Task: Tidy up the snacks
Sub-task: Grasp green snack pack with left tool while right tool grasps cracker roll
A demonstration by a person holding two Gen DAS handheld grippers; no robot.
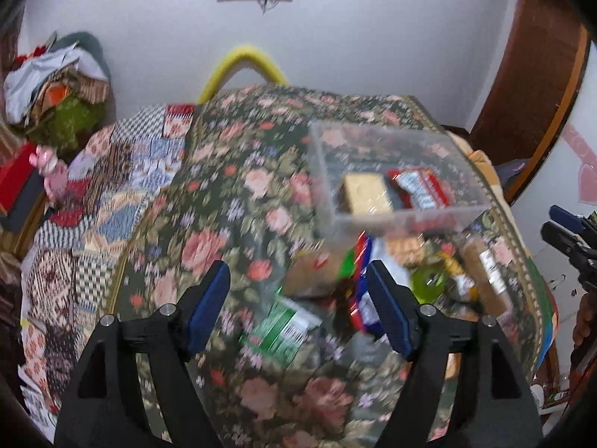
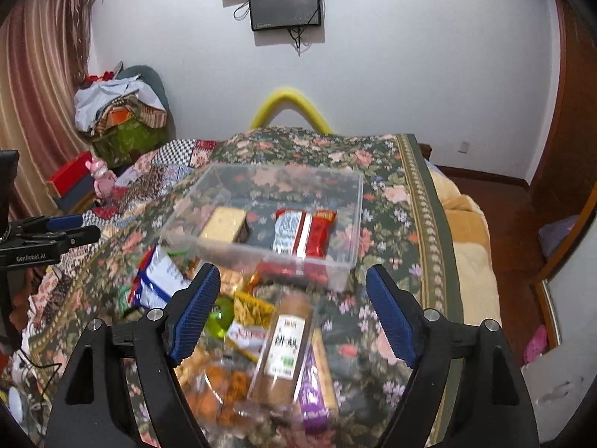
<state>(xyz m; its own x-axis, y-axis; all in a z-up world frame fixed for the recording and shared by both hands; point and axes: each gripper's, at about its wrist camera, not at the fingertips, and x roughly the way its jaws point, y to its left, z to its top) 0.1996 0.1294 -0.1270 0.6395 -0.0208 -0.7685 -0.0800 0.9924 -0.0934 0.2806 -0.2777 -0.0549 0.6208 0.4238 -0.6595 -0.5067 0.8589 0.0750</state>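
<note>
Both claws stand with fingers wide apart and nothing between them. Right gripper (image 2: 291, 313) hovers over the snack pile; directly beneath and between its fingers lies a long brown biscuit sleeve (image 2: 285, 351), resting on a purple-wrapped bar (image 2: 317, 384), with a bag of orange pieces (image 2: 220, 384) toward its left finger. Left gripper (image 1: 298, 310) hovers above a green packet (image 1: 283, 328); a red-and-blue wrapper (image 1: 360, 291) sits close against its right finger.

Beyond both claws stands the clear plastic bin (image 2: 354, 216) on the floral cloth (image 2: 391, 261), already holding a tan boxed snack (image 2: 224, 224) and a red-and-silver packet (image 2: 302, 235). Judged stage: sorting under way, two items binned, most loose. Next move probably calls for lowering the right claw squarely across the sleeve's width before closing.

Obstructions: the sleeve overlaps neighbouring packets, so a careless close may catch the bar beneath. Both views are blurred. Bedding and clutter lie far left, clear of the work.
</note>
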